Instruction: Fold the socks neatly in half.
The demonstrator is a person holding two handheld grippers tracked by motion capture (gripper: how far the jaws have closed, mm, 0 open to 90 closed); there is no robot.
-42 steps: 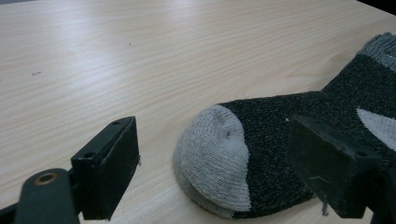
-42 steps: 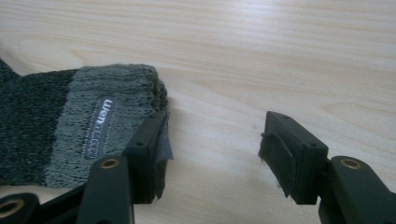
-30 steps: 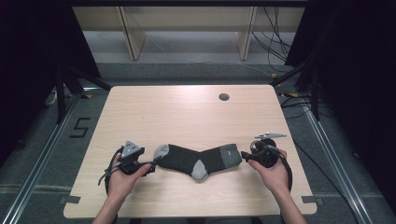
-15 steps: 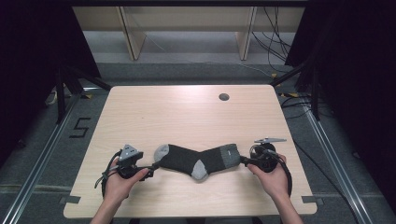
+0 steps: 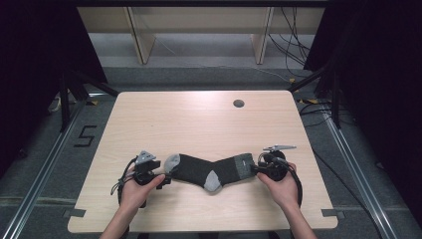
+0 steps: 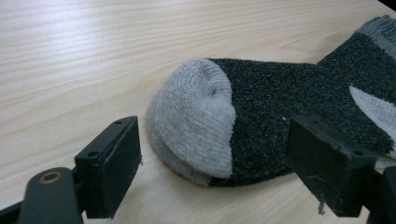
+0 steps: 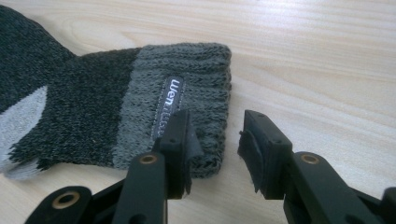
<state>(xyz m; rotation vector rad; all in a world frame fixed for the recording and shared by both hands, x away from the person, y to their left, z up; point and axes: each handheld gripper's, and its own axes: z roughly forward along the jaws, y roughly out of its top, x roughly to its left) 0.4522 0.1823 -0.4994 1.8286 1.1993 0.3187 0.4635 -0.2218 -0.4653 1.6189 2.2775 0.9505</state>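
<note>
Dark flooring surrounds my pale wooden tabletop [image 5: 199, 119], where a grey sock [image 5: 211, 170] lies near the front edge between my two tools. My left hand-held gripper [image 6: 210, 163] stands wide apart around the sock's light toe [image 6: 194, 121]. My right hand-held gripper [image 7: 217, 140], jaws just closing, straddles the ribbed cuff's [image 7: 187, 84] corner, not yet pinching.
</note>
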